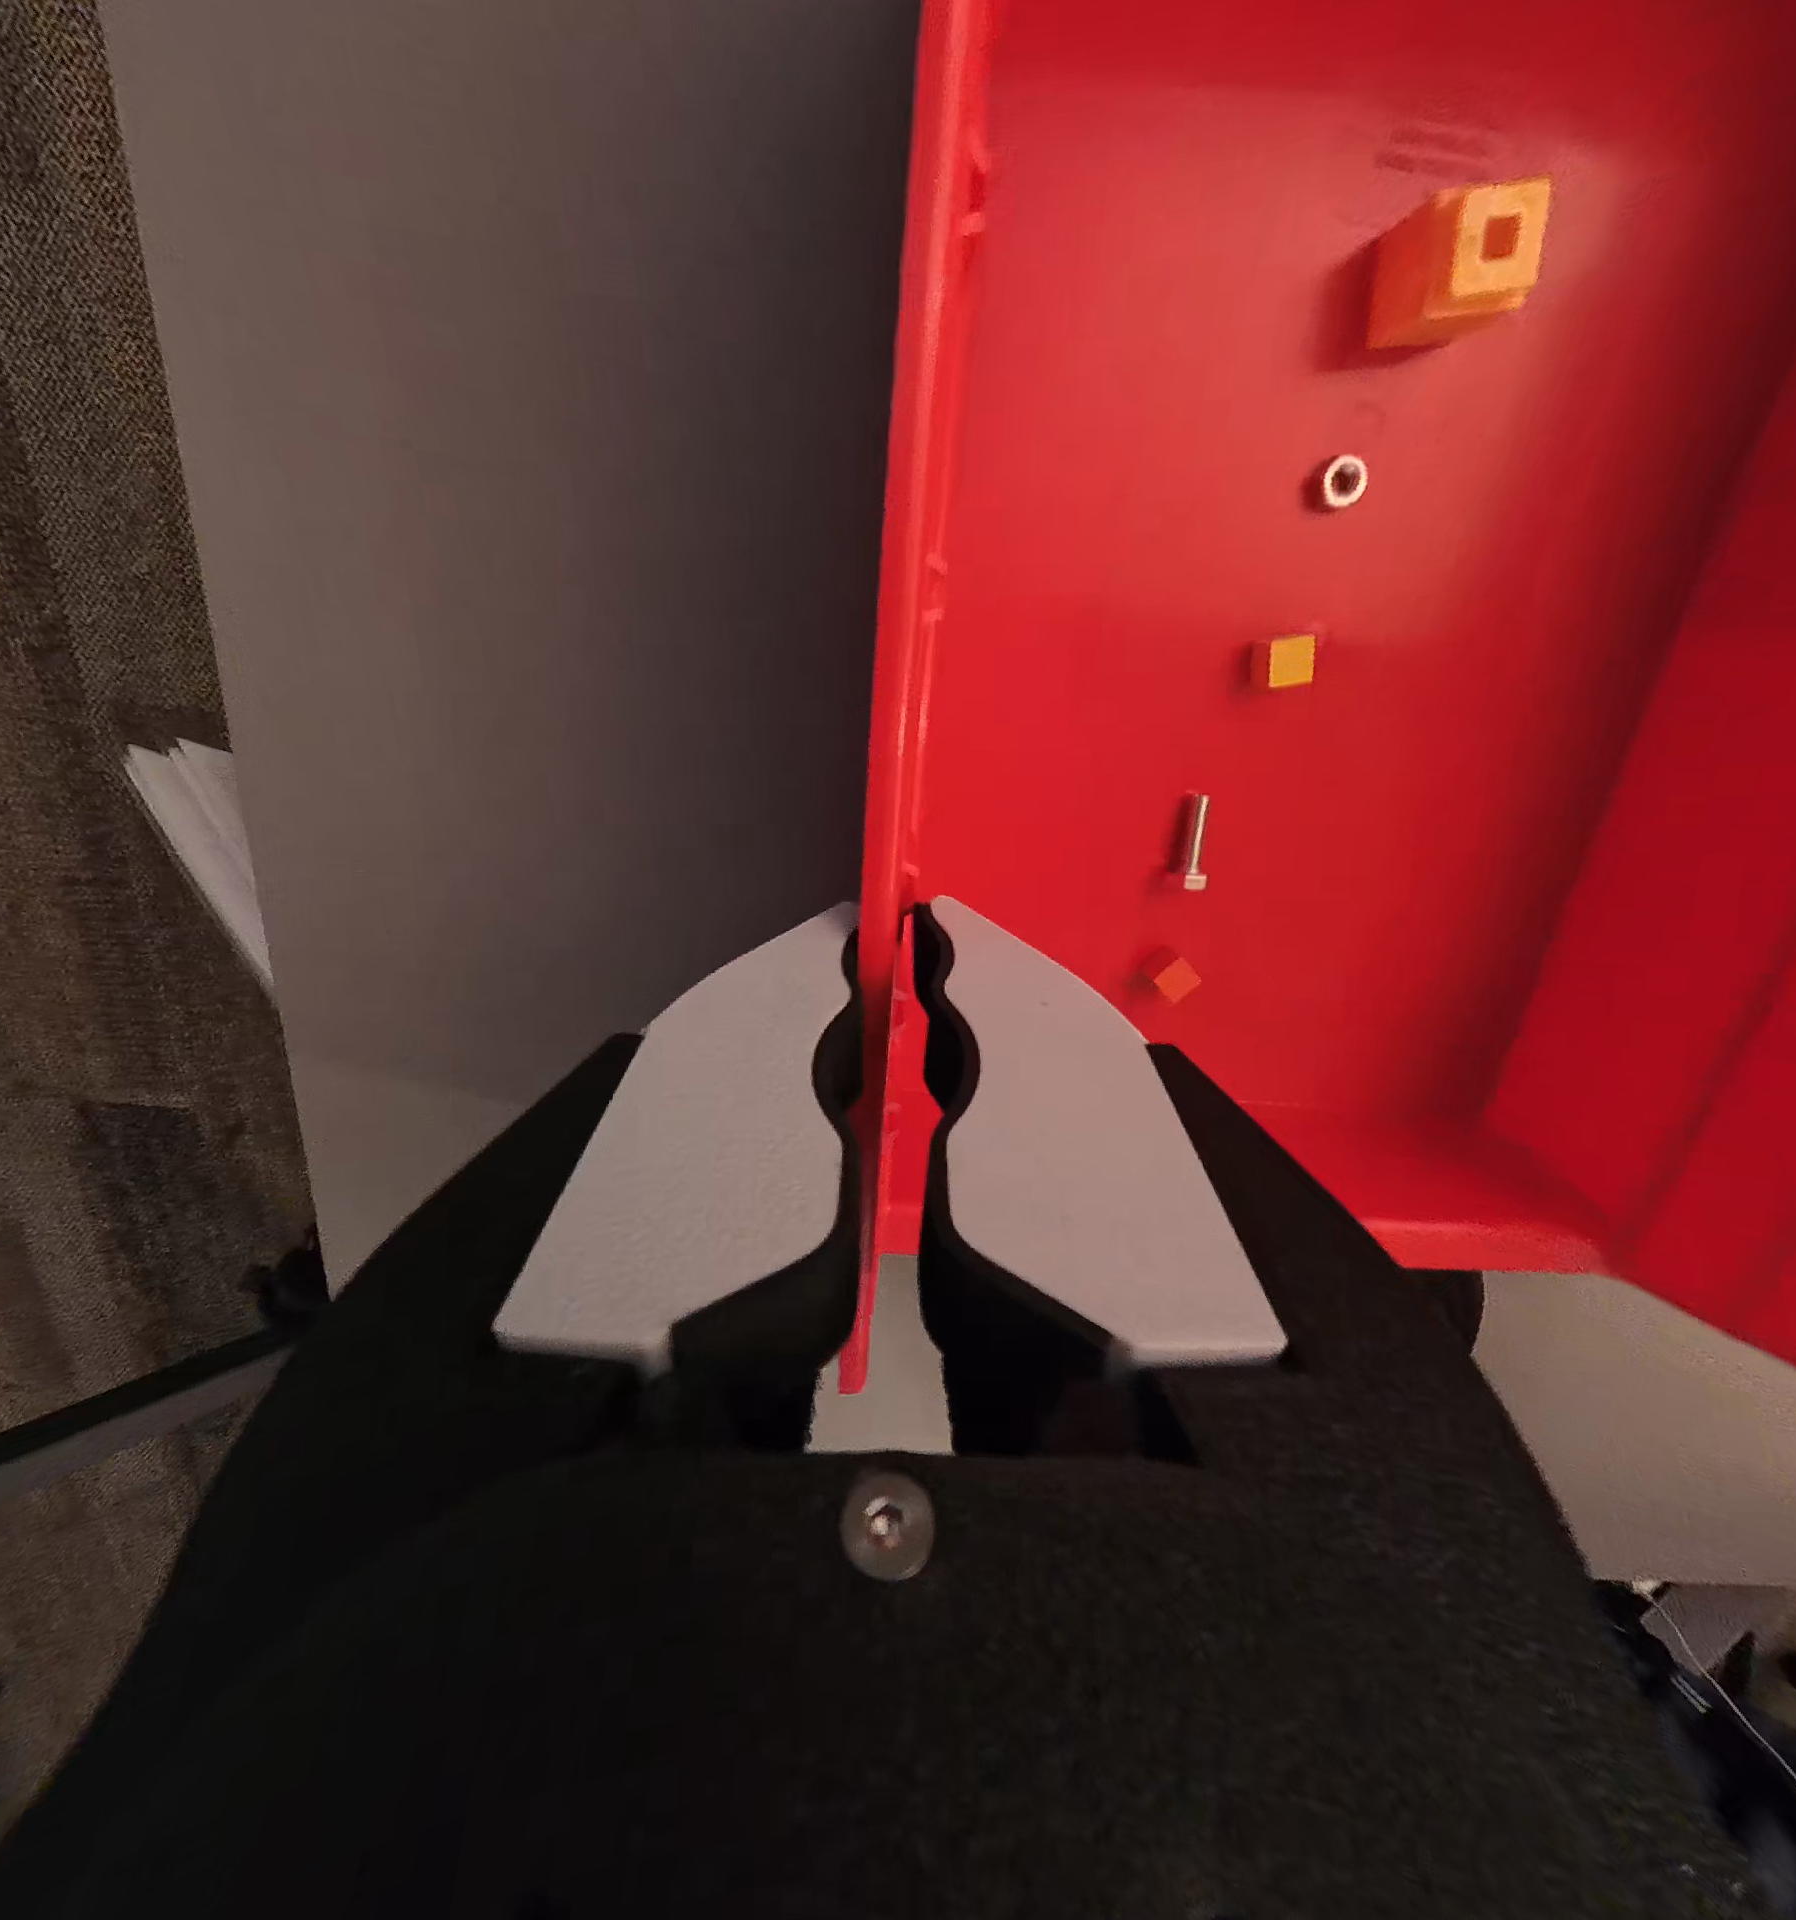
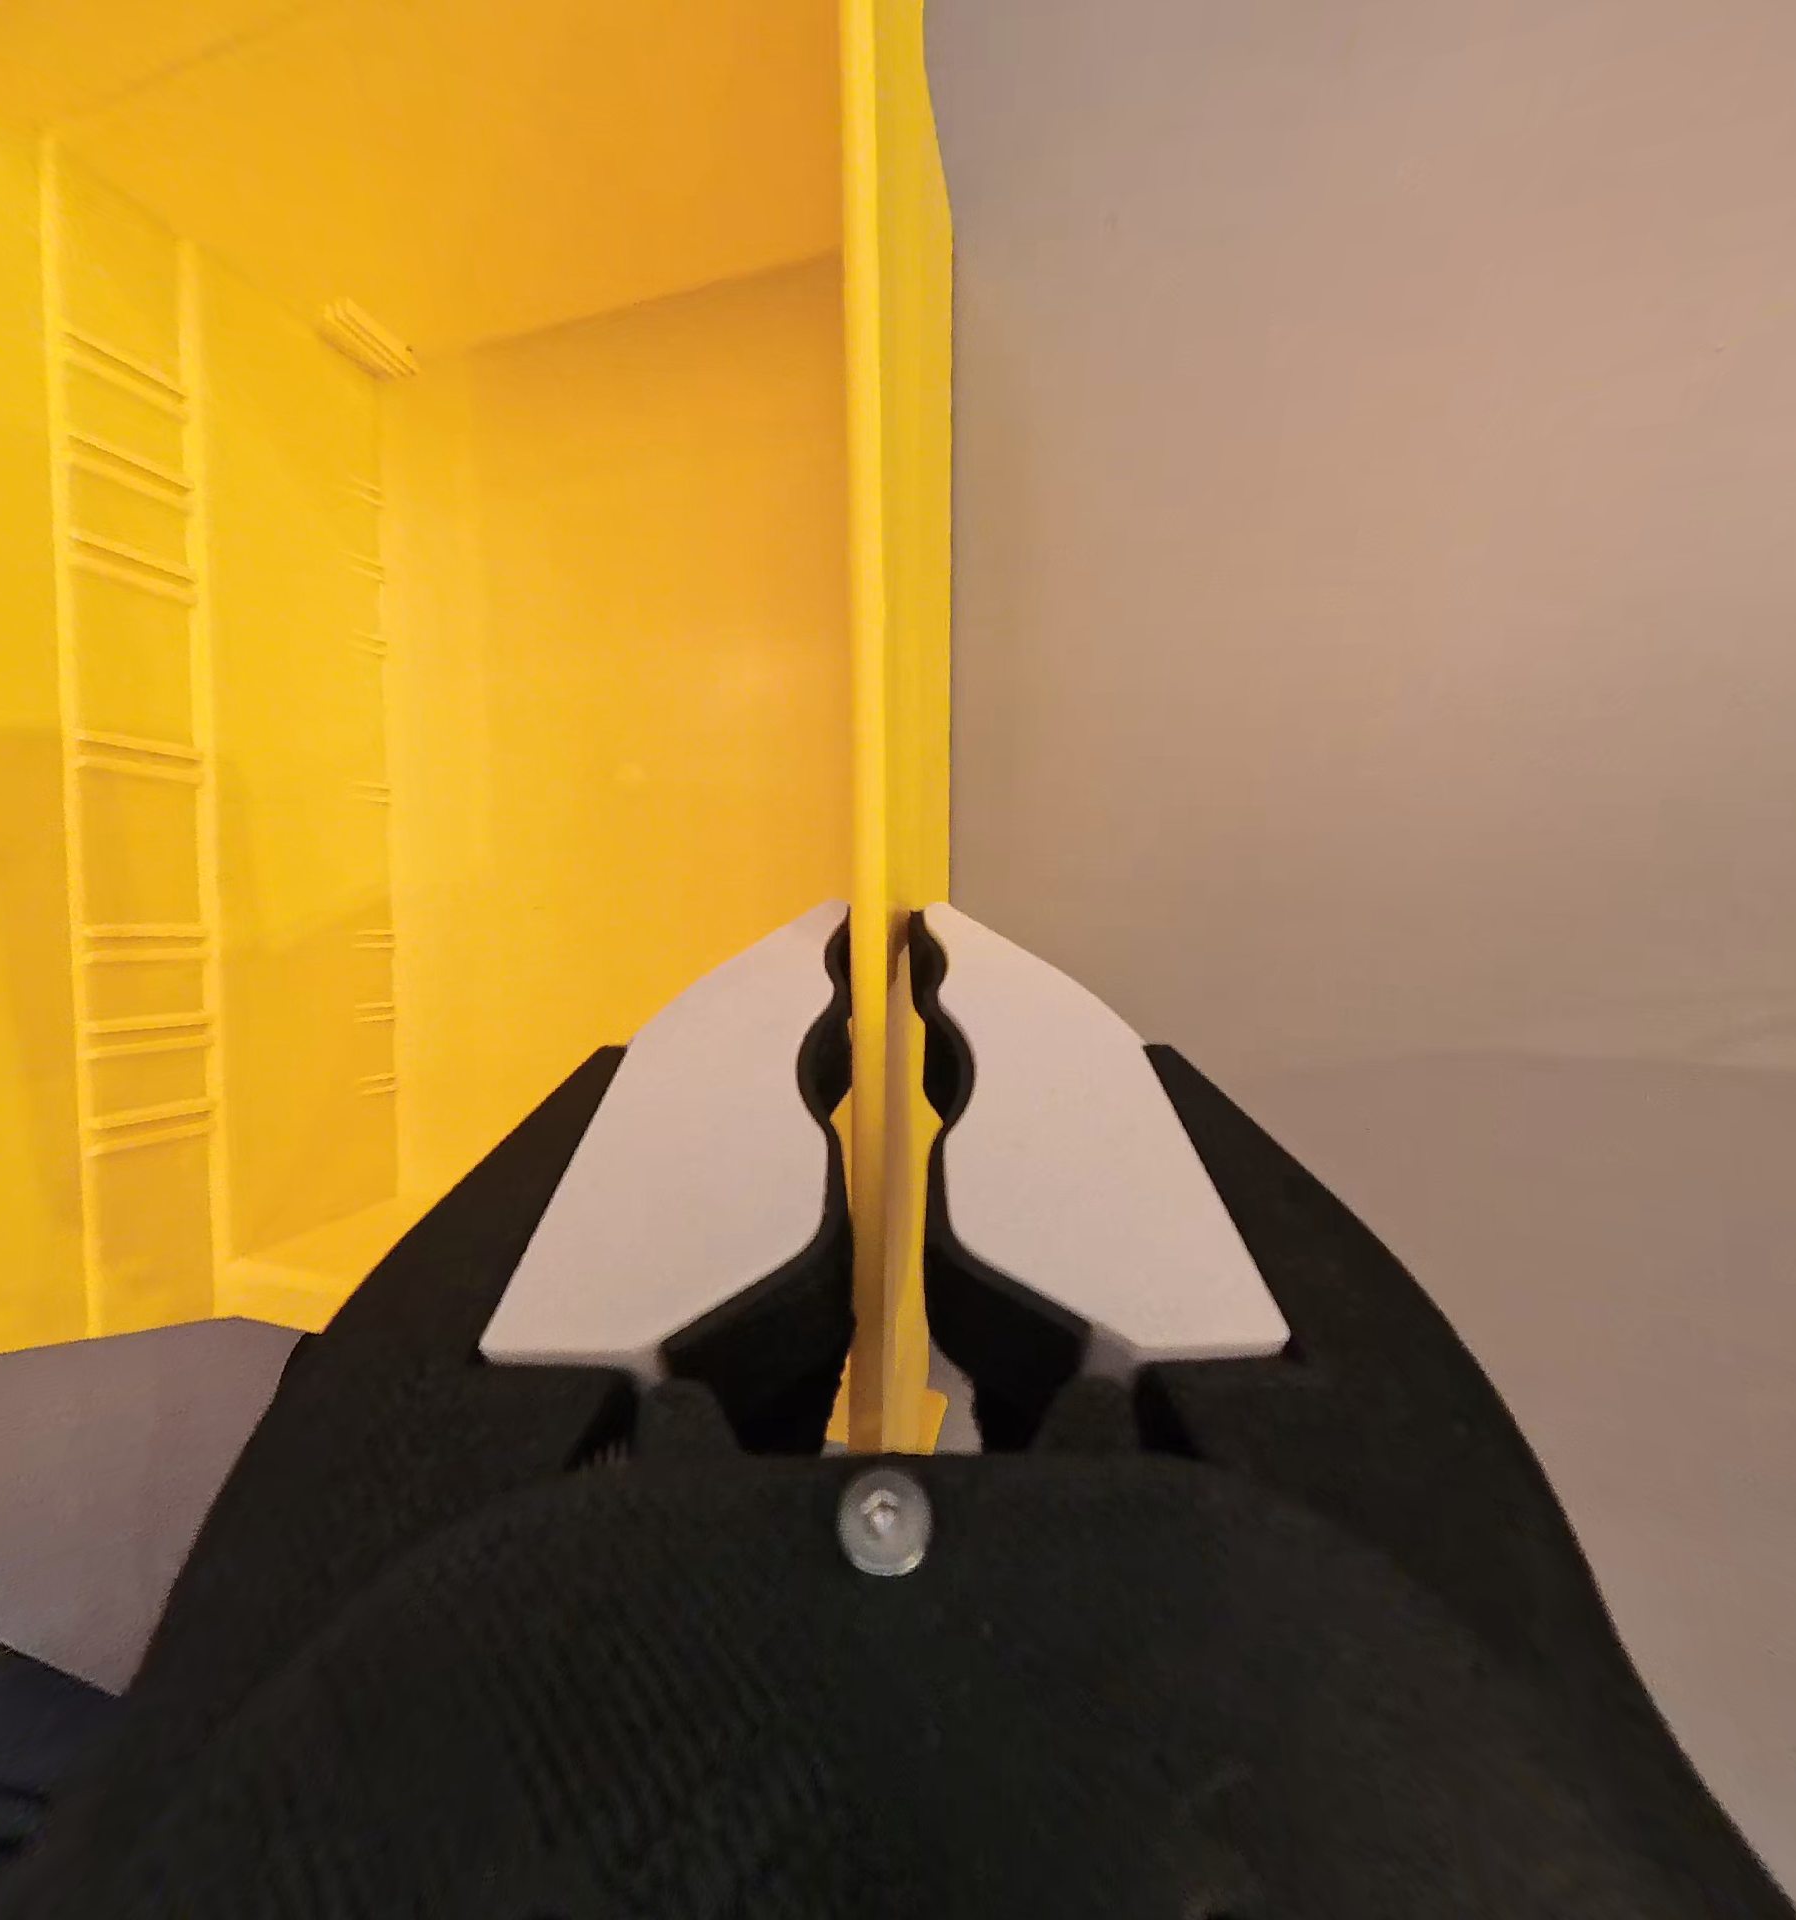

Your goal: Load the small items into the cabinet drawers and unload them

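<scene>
Items (image 1: 1283, 662) are lying loaded inside the red drawer (image 1: 1133, 416), whose wall my left gripper (image 1: 909, 920) is clenching, while my right gripper (image 2: 889, 920) is clenching the empty yellow drawer (image 2: 894, 520).

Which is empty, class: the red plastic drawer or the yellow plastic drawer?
The yellow plastic drawer looks empty in its visible part. The red plastic drawer holds an orange block, nut, yellow cube, bolt, small orange cube.

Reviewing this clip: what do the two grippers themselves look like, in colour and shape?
They match. The left gripper and right gripper each have a black, rough-textured body, with a silver screw at its centre. Each has two pale grey fingers that taper to curved tips, lined with black wavy inner pads. No cables, sleeves or markings show.
</scene>
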